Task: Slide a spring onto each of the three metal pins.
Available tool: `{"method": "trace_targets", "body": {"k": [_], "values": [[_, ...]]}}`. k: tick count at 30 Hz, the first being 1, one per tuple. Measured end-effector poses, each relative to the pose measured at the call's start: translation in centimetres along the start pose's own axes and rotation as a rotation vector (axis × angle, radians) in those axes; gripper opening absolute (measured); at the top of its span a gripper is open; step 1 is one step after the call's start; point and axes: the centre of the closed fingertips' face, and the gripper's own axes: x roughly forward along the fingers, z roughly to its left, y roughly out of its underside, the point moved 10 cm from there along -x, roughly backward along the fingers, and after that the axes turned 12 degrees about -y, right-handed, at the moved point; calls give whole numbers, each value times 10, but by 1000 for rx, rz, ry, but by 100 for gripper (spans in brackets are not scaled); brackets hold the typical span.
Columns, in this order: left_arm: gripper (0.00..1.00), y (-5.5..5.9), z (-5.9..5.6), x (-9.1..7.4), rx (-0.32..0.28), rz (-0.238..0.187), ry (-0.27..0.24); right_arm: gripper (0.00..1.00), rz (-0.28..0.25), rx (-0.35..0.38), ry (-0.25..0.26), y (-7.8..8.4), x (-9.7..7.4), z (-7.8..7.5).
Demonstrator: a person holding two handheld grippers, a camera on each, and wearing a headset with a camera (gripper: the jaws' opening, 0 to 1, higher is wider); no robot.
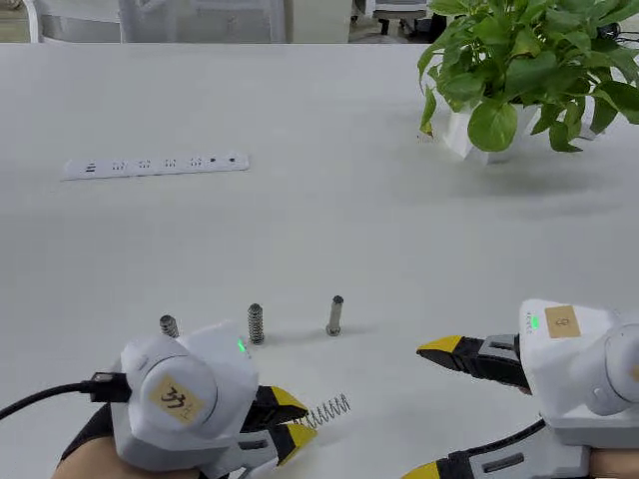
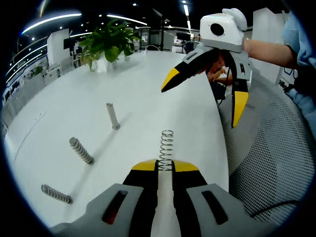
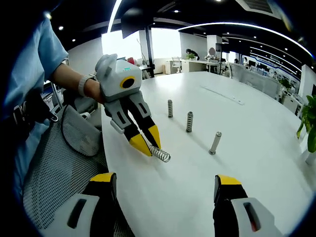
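Head view: the left tool (image 1: 297, 417) pinches a thin silver wire spring (image 1: 327, 409) near a bare grey metal pin (image 1: 335, 314). A leafy green plant (image 1: 529, 60) sits far back on the white bench (image 1: 349, 220).
Left gripper view: two spring-covered pins (image 2: 81, 150) stand beside the bare one.
Right gripper view: the right tool (image 3: 165, 180) is wide apart.

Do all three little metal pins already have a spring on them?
No, in the head view the rightmost pin stands bare, a smooth post with nothing around it.

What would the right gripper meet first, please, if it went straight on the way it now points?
Probably the spring held in the left gripper, whose free end lies almost dead ahead of the open right gripper; depth is unclear.
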Motion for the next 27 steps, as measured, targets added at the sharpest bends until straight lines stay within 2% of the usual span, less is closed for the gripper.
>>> {"method": "trace_targets", "body": {"k": [11, 17, 21, 27], "values": [[6, 5, -2, -21, -8, -53, -6, 69, 36, -55, -99, -24, 13, -4], [6, 8, -3, -28, -8, -69, -1, 51, 77, -79, -180, -32, 22, -4], [6, 10, -4, -32, -15, -84, 3, 47, 82, -91, -216, -40, 27, -4], [6, 10, -4, -36, -27, -102, 8, 36, 86, -89, -265, -44, 34, -7]]}}
